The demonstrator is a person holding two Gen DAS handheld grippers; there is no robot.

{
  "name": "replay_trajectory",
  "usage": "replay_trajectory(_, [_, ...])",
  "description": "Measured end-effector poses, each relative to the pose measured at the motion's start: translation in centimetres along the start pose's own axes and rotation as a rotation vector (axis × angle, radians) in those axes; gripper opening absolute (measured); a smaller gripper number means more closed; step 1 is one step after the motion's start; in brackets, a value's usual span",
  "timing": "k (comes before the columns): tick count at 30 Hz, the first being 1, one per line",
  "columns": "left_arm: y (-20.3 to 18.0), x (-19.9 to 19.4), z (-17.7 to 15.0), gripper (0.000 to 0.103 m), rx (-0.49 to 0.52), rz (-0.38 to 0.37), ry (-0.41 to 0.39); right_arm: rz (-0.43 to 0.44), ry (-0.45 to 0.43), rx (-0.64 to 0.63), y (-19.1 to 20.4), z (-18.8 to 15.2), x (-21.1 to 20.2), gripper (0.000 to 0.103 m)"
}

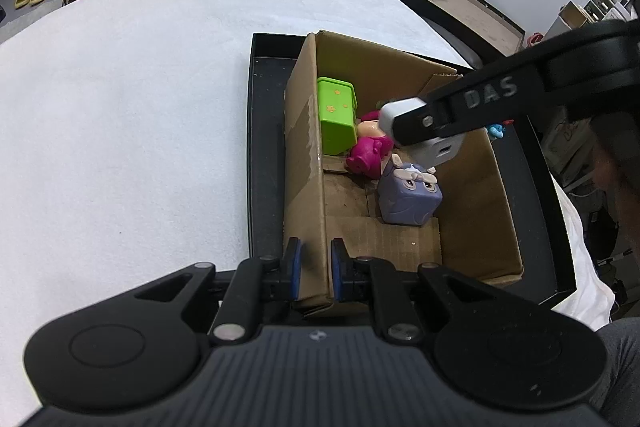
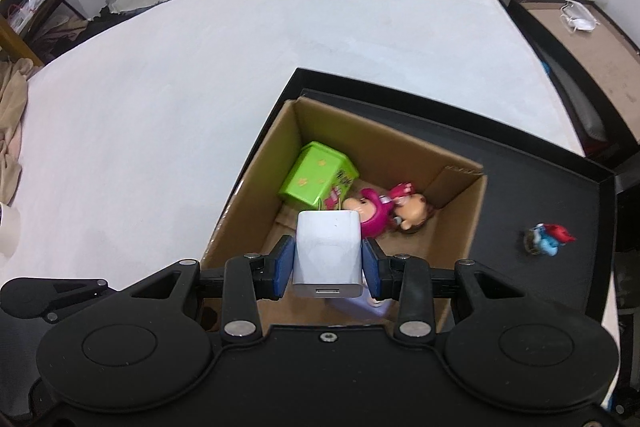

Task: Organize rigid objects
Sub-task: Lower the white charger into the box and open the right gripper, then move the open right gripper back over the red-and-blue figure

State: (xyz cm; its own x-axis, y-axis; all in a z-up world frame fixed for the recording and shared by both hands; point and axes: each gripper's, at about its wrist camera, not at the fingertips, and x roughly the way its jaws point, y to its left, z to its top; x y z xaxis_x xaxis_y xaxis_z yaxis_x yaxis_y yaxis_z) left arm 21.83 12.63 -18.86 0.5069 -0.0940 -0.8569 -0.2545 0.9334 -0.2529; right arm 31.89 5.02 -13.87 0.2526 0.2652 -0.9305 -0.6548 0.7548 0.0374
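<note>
A cardboard box (image 1: 306, 163) (image 2: 456, 227) stands in a black tray (image 1: 264, 131) (image 2: 520, 179) on a white cloth. Inside lie a green block (image 1: 336, 119) (image 2: 318, 175), a pink doll (image 1: 370, 151) (image 2: 384, 211) and a purple cube toy (image 1: 408, 193). My left gripper (image 1: 315, 269) is shut on the box's near left wall. My right gripper (image 2: 327, 265) (image 1: 424, 143) is shut on a white charger (image 2: 327, 251) (image 1: 438, 151), held above the box's inside.
A small blue and red figure (image 2: 546, 239) (image 1: 498, 131) lies on the tray right of the box. A side table (image 2: 592, 43) with a mask and a cup stands at the right. The white cloth (image 1: 140, 107) spreads left and behind.
</note>
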Motion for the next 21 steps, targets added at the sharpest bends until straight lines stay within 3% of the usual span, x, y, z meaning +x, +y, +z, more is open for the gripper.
replay_trajectory(11, [0.0,0.0,0.0,0.014,0.002,0.005,0.003,0.067,0.0,0.041,1.4,0.4,1.0,0.039])
replay_trajectory(13, [-0.1,0.0,0.0,0.015,0.002,0.009,0.003,0.065,-0.011,0.046,1.4,0.5,0.9,0.044])
replay_trajectory(21, [-0.3,0.1,0.0,0.014,0.008,0.019,0.007,0.06,-0.018,0.038,0.6,0.1,0.2,0.044])
